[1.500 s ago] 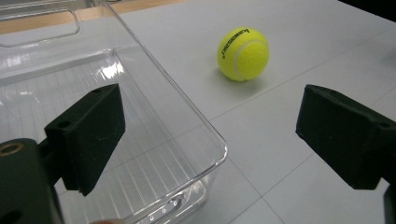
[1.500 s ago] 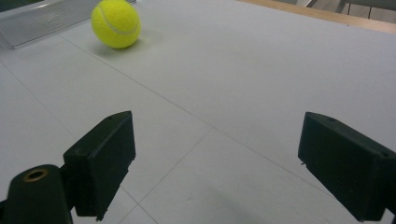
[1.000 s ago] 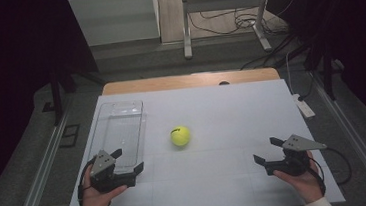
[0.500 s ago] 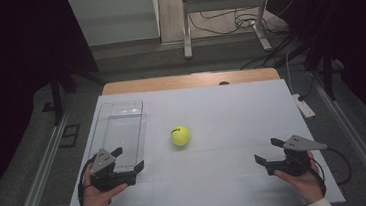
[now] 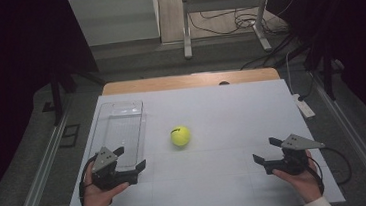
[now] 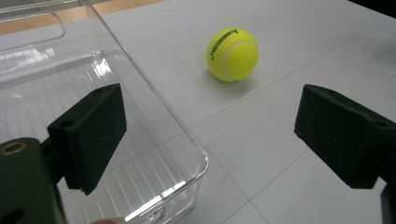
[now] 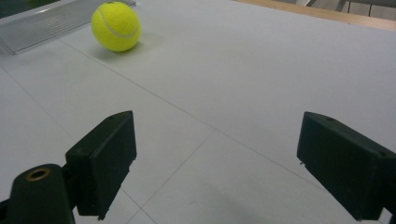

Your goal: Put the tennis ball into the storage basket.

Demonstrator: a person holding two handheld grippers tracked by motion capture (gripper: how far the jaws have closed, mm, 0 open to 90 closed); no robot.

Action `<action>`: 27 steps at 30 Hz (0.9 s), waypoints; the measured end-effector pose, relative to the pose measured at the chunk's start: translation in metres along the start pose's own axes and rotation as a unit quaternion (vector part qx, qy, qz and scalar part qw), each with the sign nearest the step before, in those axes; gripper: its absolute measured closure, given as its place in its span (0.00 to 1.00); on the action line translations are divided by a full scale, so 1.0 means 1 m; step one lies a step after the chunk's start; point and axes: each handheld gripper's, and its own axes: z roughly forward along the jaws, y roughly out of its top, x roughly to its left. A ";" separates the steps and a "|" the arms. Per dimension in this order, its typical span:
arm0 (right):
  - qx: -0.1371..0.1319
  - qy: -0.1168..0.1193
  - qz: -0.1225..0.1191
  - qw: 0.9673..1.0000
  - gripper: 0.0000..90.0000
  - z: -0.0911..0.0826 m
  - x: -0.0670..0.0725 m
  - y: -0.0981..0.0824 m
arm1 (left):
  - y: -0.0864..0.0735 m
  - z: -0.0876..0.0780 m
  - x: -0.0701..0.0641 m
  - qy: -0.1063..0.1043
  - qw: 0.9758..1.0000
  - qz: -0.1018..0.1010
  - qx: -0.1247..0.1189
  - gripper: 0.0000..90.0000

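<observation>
So: one clear plastic bin on the white table, left side, nothing between the grippers and the ball. One tennis ball, mid-table, just right of the bin. Left gripper over the bin's near corner, jaws wide, just closed slightly, holding nothing; ball ahead to its right. Right gripper jaws apart, holding nothing, ball well off to its left.

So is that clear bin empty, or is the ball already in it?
Empty. The clear bin shows only its ribbed floor; the tennis ball sits outside it on the white table.
</observation>
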 end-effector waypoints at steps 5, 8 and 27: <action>0.003 -0.002 -0.002 1.000 0.13 0.001 0.000 0.000 | 0.001 0.002 -0.002 -0.001 1.000 0.001 0.001 0.11; 0.003 -0.001 -0.002 1.000 0.13 0.001 -0.001 0.000 | 0.004 0.003 -0.003 -0.003 1.000 0.002 0.000 0.11; 0.004 -0.002 -0.006 1.000 0.13 0.006 0.001 0.001 | 0.025 0.012 -0.010 -0.019 1.000 0.002 0.005 0.12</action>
